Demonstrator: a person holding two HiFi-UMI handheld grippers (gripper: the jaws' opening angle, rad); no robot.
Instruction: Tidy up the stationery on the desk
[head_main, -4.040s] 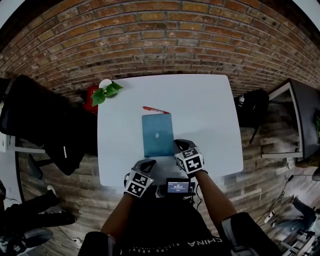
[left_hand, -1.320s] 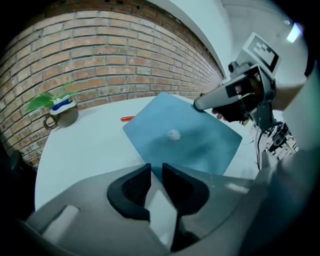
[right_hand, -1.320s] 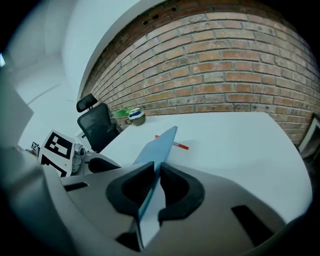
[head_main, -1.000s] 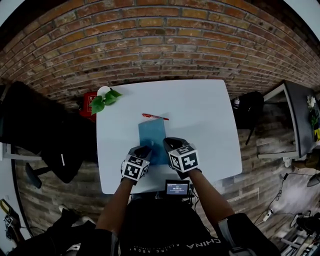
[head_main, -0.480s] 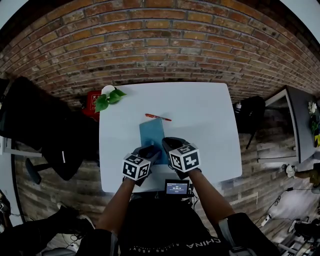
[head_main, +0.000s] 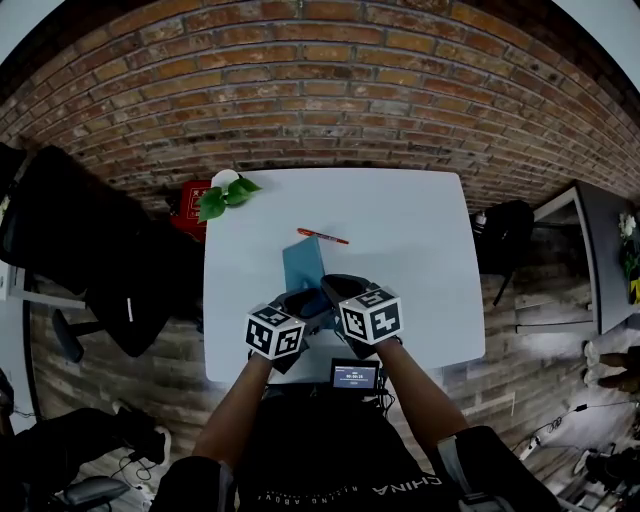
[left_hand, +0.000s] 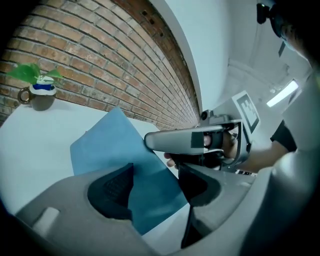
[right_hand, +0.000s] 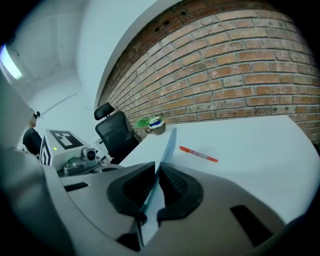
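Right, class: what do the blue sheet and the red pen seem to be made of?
Blue sheet: probably thin card or plastic, matte. Edge-on it shows as a mere sliver, and its face has no glare.
Red pen: likely plastic, smooth, with a slim, brightly coloured barrel.

**Three cameras, one desk**

The head view looks steeply down from above and behind both claws. It takes in the whole desk (head_main: 400, 230) and the brick wall (head_main: 320, 100) beyond.

The left gripper view rides close on the left claw (left_hand: 155, 187). It faces ahead of its jaws, over the sheet (left_hand: 115, 145), with the right claw (left_hand: 165, 142) just beside.

The right gripper view sits as close on the right claw, facing ahead towards the pen (right_hand: 198, 154) and the plant (right_hand: 152, 124).

All three views share the sheet and plant; the pen shows only in the head and right gripper views.
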